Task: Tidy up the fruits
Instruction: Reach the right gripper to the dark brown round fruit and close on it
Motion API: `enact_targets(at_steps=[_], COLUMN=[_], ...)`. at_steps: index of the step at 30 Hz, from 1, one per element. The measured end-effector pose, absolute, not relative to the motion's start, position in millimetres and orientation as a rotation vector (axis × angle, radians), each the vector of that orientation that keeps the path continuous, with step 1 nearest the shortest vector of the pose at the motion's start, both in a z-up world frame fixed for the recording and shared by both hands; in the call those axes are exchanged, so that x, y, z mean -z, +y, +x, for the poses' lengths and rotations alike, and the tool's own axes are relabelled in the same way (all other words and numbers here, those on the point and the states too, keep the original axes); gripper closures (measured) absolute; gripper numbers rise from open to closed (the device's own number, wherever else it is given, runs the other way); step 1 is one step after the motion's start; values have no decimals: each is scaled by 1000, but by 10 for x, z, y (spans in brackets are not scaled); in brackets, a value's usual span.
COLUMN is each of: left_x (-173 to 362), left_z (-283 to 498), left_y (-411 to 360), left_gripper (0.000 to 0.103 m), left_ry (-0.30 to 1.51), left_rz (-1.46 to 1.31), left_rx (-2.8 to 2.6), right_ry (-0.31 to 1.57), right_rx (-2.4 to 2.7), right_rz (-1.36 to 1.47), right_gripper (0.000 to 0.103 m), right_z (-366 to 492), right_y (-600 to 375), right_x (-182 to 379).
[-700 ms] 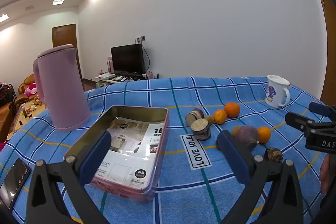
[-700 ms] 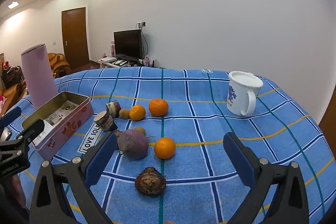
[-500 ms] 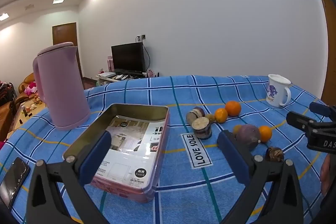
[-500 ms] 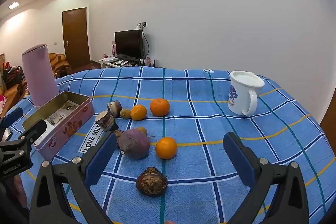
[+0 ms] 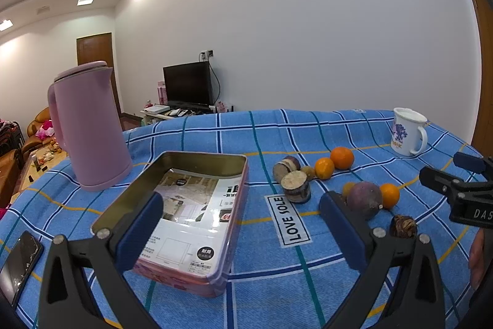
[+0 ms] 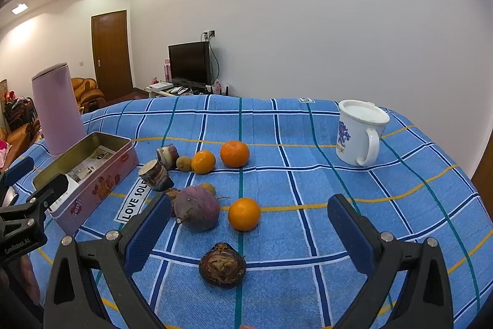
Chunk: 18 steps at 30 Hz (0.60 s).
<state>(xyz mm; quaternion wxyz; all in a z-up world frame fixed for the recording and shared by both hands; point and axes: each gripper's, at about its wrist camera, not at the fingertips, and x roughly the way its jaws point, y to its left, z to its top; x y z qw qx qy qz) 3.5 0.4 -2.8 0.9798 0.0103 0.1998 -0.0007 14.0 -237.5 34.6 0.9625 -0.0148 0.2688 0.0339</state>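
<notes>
An open pink tin (image 5: 197,202) (image 6: 92,171) lined with printed paper lies on the blue checked cloth. Right of it lie three oranges (image 6: 234,153) (image 6: 203,161) (image 6: 244,213), a purple beet (image 6: 197,207), two cut purple root pieces (image 6: 155,174) (image 6: 168,155), a small brown fruit (image 6: 184,163) and a dark brown round fruit (image 6: 222,264). My left gripper (image 5: 243,224) is open and empty above the tin's near right corner. My right gripper (image 6: 249,230) is open and empty, over the beet, orange and dark fruit.
A tall pink kettle (image 5: 87,125) stands behind the tin at the left. A white mug (image 6: 359,133) stands at the far right. A phone (image 5: 18,264) lies at the cloth's left edge. A "LOVE SOLE" label (image 5: 288,219) is sewn on the cloth.
Both grippers have drifted slightly; the scene sits a little lower and farther in the left view. Nothing on the table has moved.
</notes>
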Motion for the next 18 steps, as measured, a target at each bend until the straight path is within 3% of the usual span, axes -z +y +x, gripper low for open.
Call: enact_targets(at_steps=[18], left_x=[120], left_z=[121], left_y=[-54], left_gripper=[0], left_ry=[426], left_rz=[23], left_rx=[5], right_ry=[567], right_rx=[-52], right_rz=[-48], right_gripper=[1], right_z=[174], right_y=[-2406], right_x=[-207])
